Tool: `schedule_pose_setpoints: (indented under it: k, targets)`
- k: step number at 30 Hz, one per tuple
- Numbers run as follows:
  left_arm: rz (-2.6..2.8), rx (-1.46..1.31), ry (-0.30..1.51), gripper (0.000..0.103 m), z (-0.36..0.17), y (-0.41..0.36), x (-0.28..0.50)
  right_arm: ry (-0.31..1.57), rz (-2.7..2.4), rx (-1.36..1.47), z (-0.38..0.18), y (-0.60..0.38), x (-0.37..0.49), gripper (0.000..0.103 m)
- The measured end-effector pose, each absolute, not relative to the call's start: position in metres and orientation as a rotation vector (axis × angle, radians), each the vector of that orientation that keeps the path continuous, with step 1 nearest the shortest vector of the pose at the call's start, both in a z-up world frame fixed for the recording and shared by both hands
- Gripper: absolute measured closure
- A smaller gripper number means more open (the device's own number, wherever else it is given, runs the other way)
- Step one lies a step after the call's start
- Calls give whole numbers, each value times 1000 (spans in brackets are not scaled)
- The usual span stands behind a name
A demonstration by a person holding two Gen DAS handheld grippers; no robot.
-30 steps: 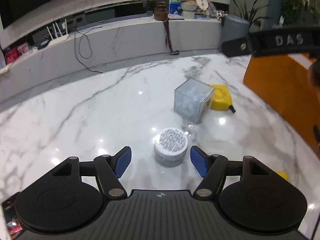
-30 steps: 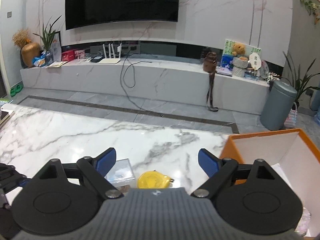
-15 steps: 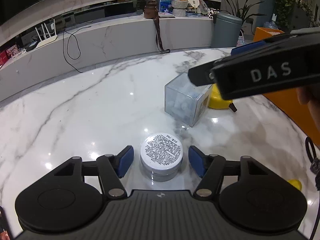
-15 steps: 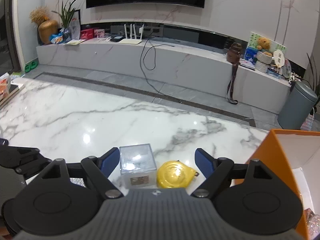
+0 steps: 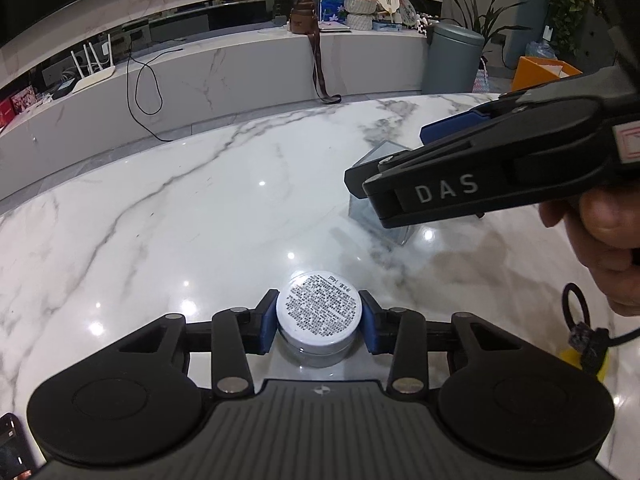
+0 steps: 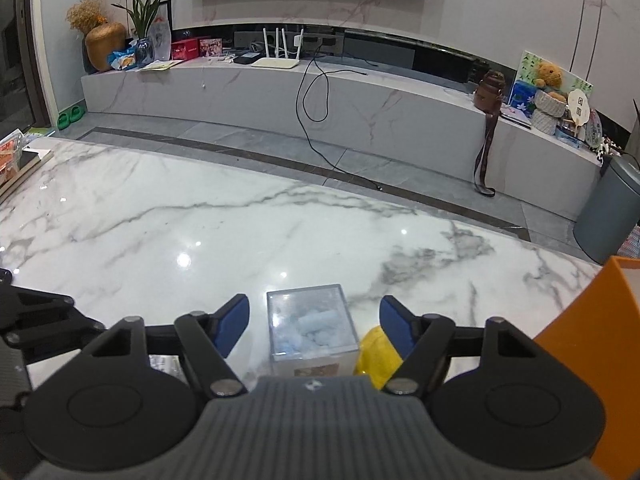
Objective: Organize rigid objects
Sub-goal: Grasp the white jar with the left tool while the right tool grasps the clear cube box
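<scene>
Marble tabletop [image 6: 200,240] carries everything here. One orange box [image 6: 600,320] stands off to the outer side of the right gripper [image 6: 314,322], whose jaws are closing but not yet touching the one clear cube [image 6: 312,324] sitting between them; a single yellow object [image 6: 374,356] lies just beside the cube, against the right-hand pad. The left gripper [image 5: 319,326] has its pads clamped on the sides of the one round tin [image 5: 319,312], which sits on the marble. To do this well, I'd centre the cube squarely between the pads, keep the yellow object out of the pinch, then lift straight.
</scene>
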State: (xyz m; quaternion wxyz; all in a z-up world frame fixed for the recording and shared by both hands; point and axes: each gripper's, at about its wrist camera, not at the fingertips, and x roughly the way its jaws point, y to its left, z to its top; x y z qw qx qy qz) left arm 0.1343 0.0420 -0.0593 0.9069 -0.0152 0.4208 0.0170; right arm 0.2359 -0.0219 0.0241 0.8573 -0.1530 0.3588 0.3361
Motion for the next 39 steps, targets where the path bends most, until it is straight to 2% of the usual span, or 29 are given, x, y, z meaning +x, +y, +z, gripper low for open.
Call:
schedule_pose_setpoints:
  k: [5,10,21,39]
  targets:
    - [28,-29,878,57,-59,48,130,769,706,-334,17,-16,237,36]
    - [30,-32,884,57,-58,53,130,808,698,-373,7,-12,238,55]
    - [18,-19,891,57,-57,56,124,923,731,-358,11,-18,227,56]
    - [28,-14,884,57,-59,52,123,948,720,-358,1,-12,230,56]
